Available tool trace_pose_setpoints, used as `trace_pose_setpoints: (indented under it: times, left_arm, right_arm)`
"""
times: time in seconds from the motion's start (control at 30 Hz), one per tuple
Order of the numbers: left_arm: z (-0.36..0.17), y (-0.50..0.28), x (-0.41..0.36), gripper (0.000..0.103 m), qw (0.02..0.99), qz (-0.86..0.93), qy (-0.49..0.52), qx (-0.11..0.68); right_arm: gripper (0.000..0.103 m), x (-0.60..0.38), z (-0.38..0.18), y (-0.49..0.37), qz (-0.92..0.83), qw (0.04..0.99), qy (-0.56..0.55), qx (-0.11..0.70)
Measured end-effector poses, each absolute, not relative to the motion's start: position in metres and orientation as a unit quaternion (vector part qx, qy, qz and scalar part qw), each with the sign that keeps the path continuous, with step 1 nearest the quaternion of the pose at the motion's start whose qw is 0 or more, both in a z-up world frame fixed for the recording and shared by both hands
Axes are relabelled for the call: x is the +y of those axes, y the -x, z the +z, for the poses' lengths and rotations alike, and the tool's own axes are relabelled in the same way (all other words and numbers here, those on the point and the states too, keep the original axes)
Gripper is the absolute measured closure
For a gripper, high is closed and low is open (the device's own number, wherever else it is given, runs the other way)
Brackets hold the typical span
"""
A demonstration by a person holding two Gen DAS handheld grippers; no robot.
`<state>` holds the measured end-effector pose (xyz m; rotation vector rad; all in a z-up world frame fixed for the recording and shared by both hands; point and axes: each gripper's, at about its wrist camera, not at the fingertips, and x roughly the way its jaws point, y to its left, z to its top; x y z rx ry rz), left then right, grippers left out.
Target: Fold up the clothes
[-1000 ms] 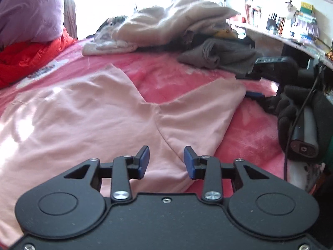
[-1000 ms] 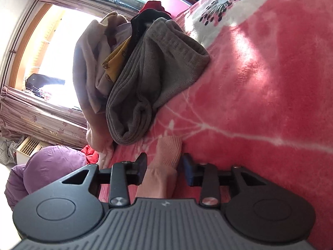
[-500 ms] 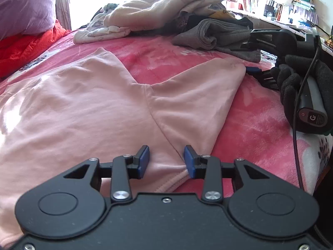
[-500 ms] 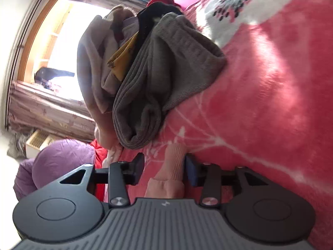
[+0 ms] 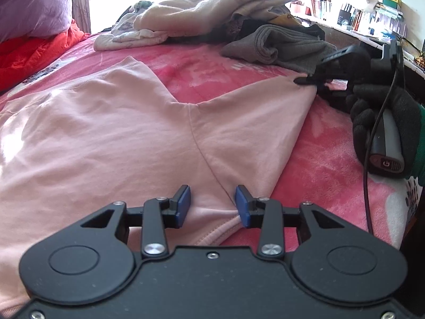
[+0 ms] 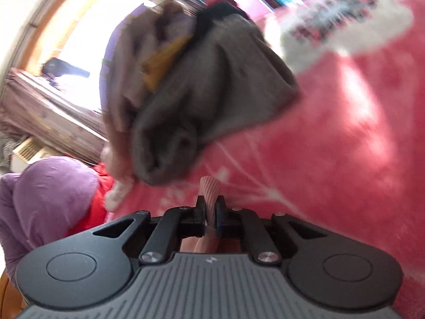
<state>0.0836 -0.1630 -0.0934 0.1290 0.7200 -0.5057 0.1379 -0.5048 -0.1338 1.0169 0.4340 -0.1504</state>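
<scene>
A pale pink garment [image 5: 119, 138] lies spread flat on the red-pink blanket [image 5: 332, 164]. My left gripper [image 5: 212, 204] hovers over its near hem, open, with the fabric lying under and between the blue pads but not pinched. At the far right corner of the garment my right gripper [image 5: 305, 81], held by a black-gloved hand [image 5: 377, 117], is clamped on the cloth. The blurred right wrist view shows that gripper [image 6: 209, 207] shut on the garment's ribbed pink cuff [image 6: 209, 186], which sticks out past the fingertips.
A pile of unfolded clothes sits at the back of the bed: a grey knit [image 5: 279, 47] and a beige top [image 5: 212, 8]. A purple pillow [image 5: 32, 2] and red cloth [image 5: 32, 53] lie at the left. A cluttered shelf [image 5: 358, 18] runs along the right.
The right gripper's jaws have closed onto the pink cuff that lay loose between them, and its view has rolled a little. The left gripper stays open over the hem.
</scene>
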Motion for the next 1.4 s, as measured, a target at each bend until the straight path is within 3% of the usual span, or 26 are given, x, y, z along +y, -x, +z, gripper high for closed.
trace_pose_setpoints:
  times: [0.1,0.37,0.6,0.63,0.7,0.73,0.8,0.87,1.0,1.07,1.13,1.4]
  left_arm:
    - [-0.092,-0.086,-0.161,0.066,0.900,-0.248,-0.058,0.353]
    - [-0.067,-0.081,-0.158,0.064,0.908,-0.254,-0.054,0.329]
    - [-0.063,-0.074,-0.180,0.061,0.909,-0.267,-0.111,0.299]
    - [-0.064,-0.076,-0.181,0.061,0.910,-0.270,-0.102,0.299]
    - [-0.065,-0.084,-0.179,0.061,0.913,-0.268,-0.079,0.296]
    - [-0.062,-0.091,-0.177,0.061,0.920,-0.253,-0.073,0.291]
    - [-0.058,-0.107,-0.173,0.074,0.931,-0.224,-0.060,0.281]
    - [-0.056,-0.132,-0.165,0.077,0.938,-0.187,-0.043,0.289]
    - [-0.065,-0.175,-0.161,0.077,0.924,-0.181,-0.013,0.336]
    - [-0.085,-0.186,-0.171,0.077,0.909,-0.178,-0.057,0.371]
    - [-0.095,-0.180,-0.178,0.077,0.914,-0.181,-0.097,0.351]
    - [-0.095,-0.183,-0.175,0.076,0.912,-0.179,-0.085,0.359]
  right_arm:
    - [0.092,-0.504,-0.132,-0.140,-0.070,0.851,-0.475,0.213]
    - [0.072,-0.512,-0.132,-0.131,-0.059,0.838,-0.508,0.193]
    - [0.058,-0.506,-0.129,-0.138,-0.037,0.850,-0.485,0.203]
    - [0.060,-0.503,-0.128,-0.140,-0.034,0.854,-0.477,0.206]
    - [0.091,-0.501,-0.129,-0.143,-0.033,0.855,-0.472,0.213]
    - [0.093,-0.501,-0.131,-0.143,-0.038,0.853,-0.474,0.216]
    - [0.093,-0.502,-0.131,-0.140,-0.052,0.852,-0.476,0.212]
    - [0.093,-0.502,-0.130,-0.138,-0.057,0.855,-0.470,0.212]
    - [0.093,-0.501,-0.130,-0.135,-0.063,0.856,-0.469,0.209]
    - [0.094,-0.501,-0.129,-0.133,-0.070,0.856,-0.468,0.207]
    - [0.094,-0.502,-0.129,-0.130,-0.078,0.855,-0.471,0.204]
    - [0.095,-0.502,-0.129,-0.124,-0.089,0.856,-0.467,0.202]
